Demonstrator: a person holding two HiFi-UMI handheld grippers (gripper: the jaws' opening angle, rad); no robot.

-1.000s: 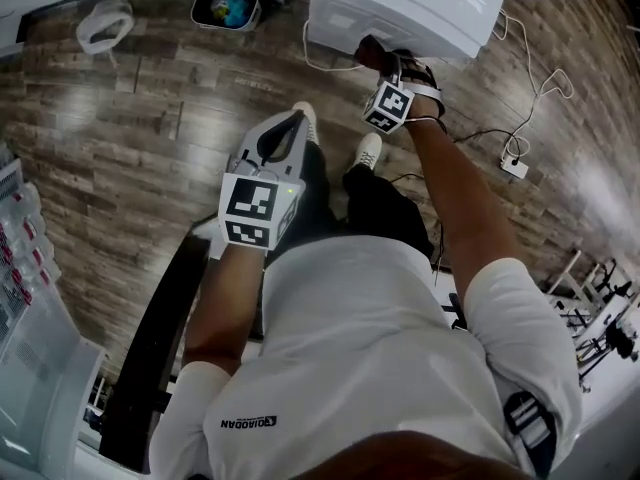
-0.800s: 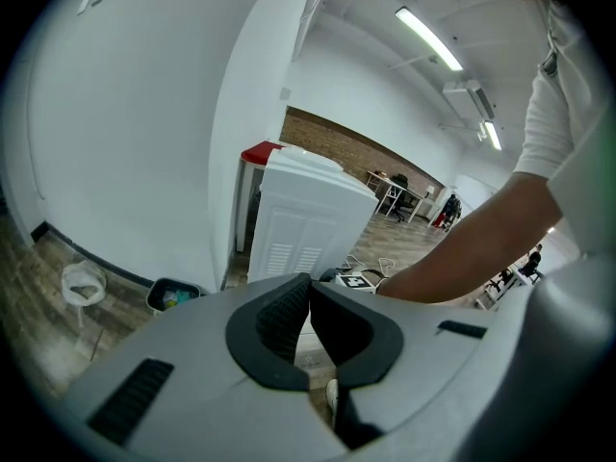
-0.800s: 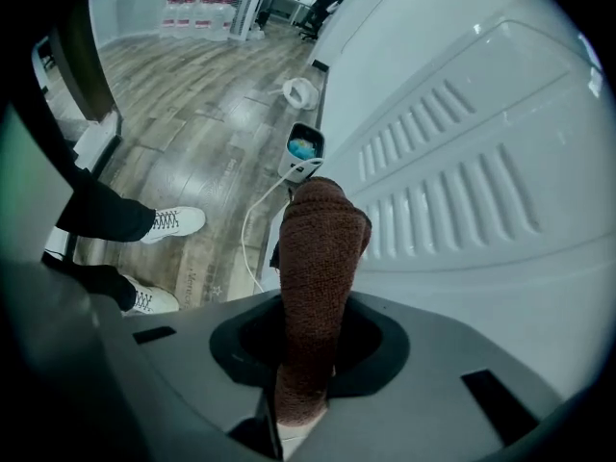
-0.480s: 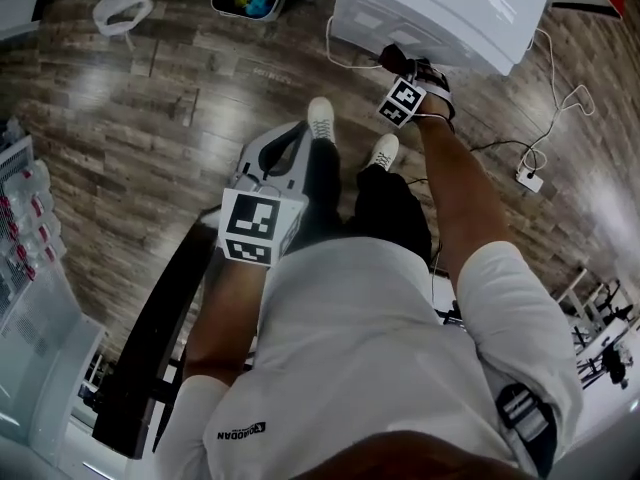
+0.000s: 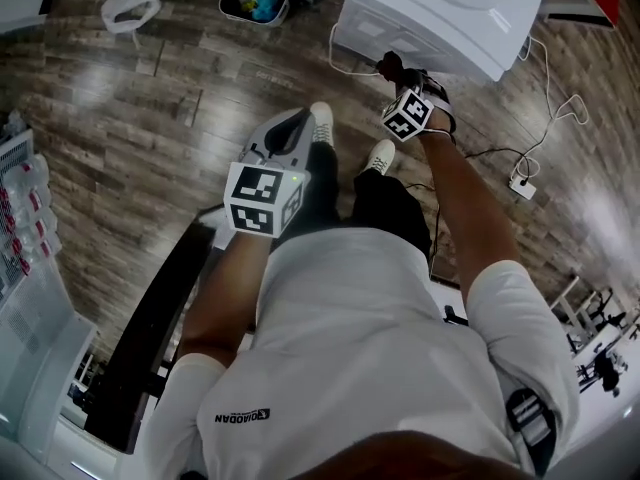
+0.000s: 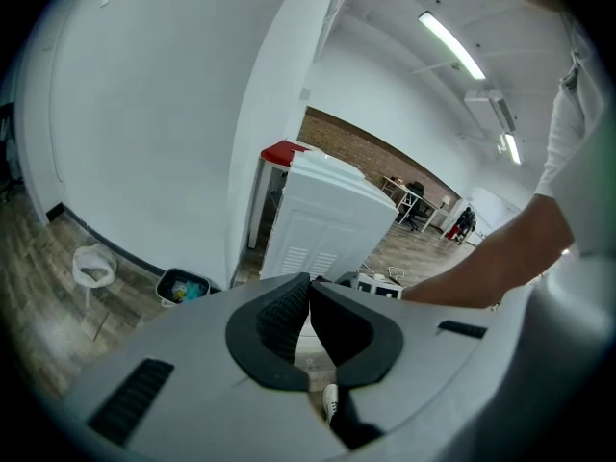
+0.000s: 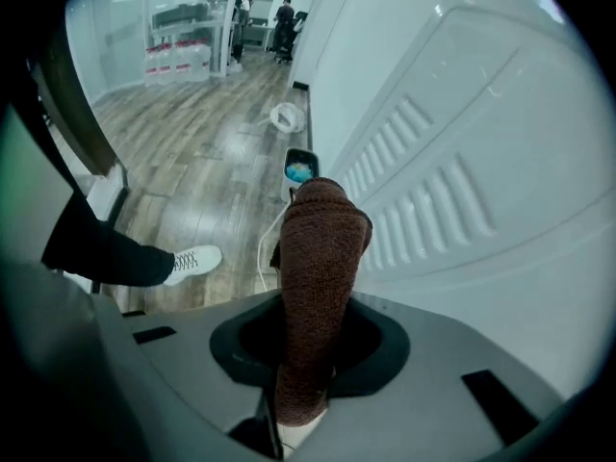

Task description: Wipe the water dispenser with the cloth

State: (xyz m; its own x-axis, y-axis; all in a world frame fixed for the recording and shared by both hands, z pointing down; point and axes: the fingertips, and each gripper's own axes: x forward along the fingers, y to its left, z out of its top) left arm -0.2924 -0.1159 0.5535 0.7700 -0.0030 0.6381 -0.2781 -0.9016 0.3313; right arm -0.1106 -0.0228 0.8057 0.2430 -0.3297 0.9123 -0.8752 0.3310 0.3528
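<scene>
Jaws of the R gripper [image 7: 308, 340] are clenched on a brown cloth [image 7: 318, 258], which sticks up & out past the tips as a thick folded roll. Jaws of the L gripper [image 6: 309, 292] are pressed together w/ nothing between them. That gripper is held low in front of the person's waist, well apart from the dispenser.

The person's R arm [image 5: 455, 208] is stretched fwd, so the cloth's far end sits right beside the louvred white panel of the water dispenser [image 7: 462, 191]; whether they touch can't be told. In the head view the cloth is at the dispenser's lower near edge.

Below, the person's white shoes [image 5: 320, 120] stand on the wood-look floor [image 5: 150, 118], just short of the dispenser. A white cable [image 7: 262, 248] lies on the floor by the dispenser's foot. A power strip [image 5: 520, 183] lies on the floor off to the R.

Farther off, a small bin [image 5: 253, 0] w/ coloured rubbish inside stands by the white wall, near the dispenser's other side. In the R gripper view, glass partitions [image 7: 183, 27] & a few people [image 7: 286, 12] show at the room's far end.
</scene>
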